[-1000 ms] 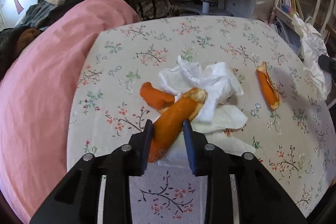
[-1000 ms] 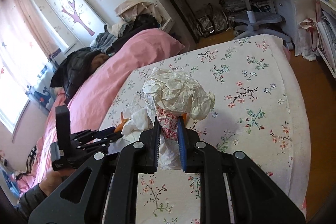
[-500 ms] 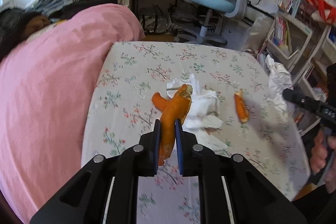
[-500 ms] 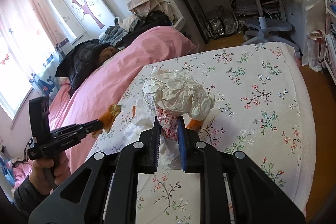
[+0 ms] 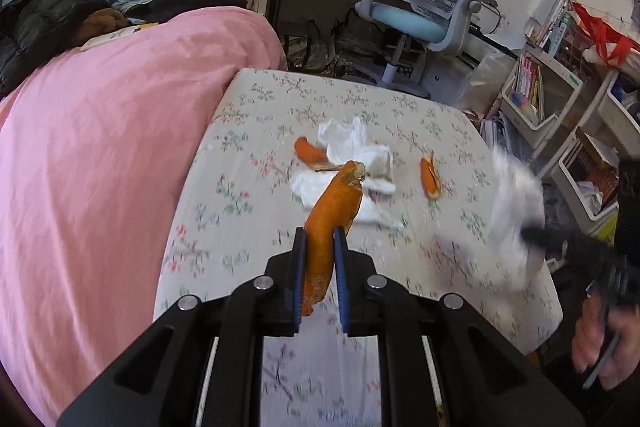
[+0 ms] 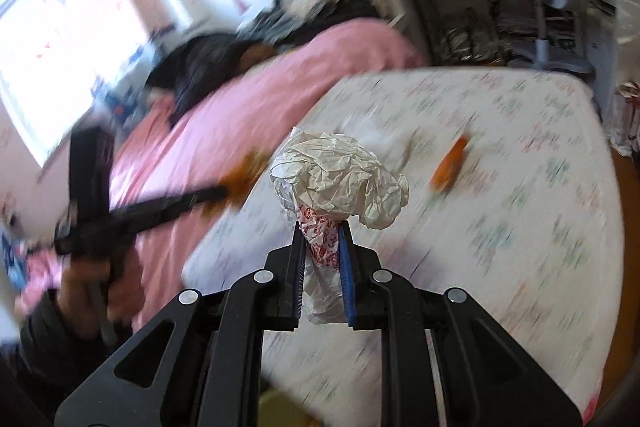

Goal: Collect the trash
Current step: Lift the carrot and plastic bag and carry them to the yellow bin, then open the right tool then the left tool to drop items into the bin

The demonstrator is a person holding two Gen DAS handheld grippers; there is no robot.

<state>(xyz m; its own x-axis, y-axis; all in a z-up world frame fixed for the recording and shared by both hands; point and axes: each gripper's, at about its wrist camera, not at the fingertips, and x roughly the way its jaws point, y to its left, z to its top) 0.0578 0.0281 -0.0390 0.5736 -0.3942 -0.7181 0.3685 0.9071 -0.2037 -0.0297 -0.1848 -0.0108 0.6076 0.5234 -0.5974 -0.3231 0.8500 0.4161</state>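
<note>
Worktop [image 5: 400,115]: tissues [image 5: 352,163] lie at centre, one peel piece [image 5: 310,151] touching their left edge, another peel piece [image 5: 430,175] apart to their right. Bed [image 5: 100,147] adjoins the worktop's left side. Desk chair [image 5: 424,11] stands behind the worktop; shelving [image 5: 552,95] is placed right.

— What is your left gripper [image 5: 319,235] made of?
— Matt black plastic with round, shiny metal pins and ribbed blue pads; your right gripper [image 6: 322,229] looks the same.

— And the orange peel [image 5: 328,219] you have there?
— Dull and finely pitted outside, dry and ragged at the tip.

— The bag [image 6: 340,175] on your right?
— Thin, crinkled white plastic film, faintly glossy, printed red lower down.

— What lies on the table [image 5: 248,147]?
— Soft, creased white tissue [image 5: 352,155] on a matt, flower-printed cloth. The pink bedcover [image 5: 100,147] beside it is smooth woven fabric, softly wrinkled.
</note>
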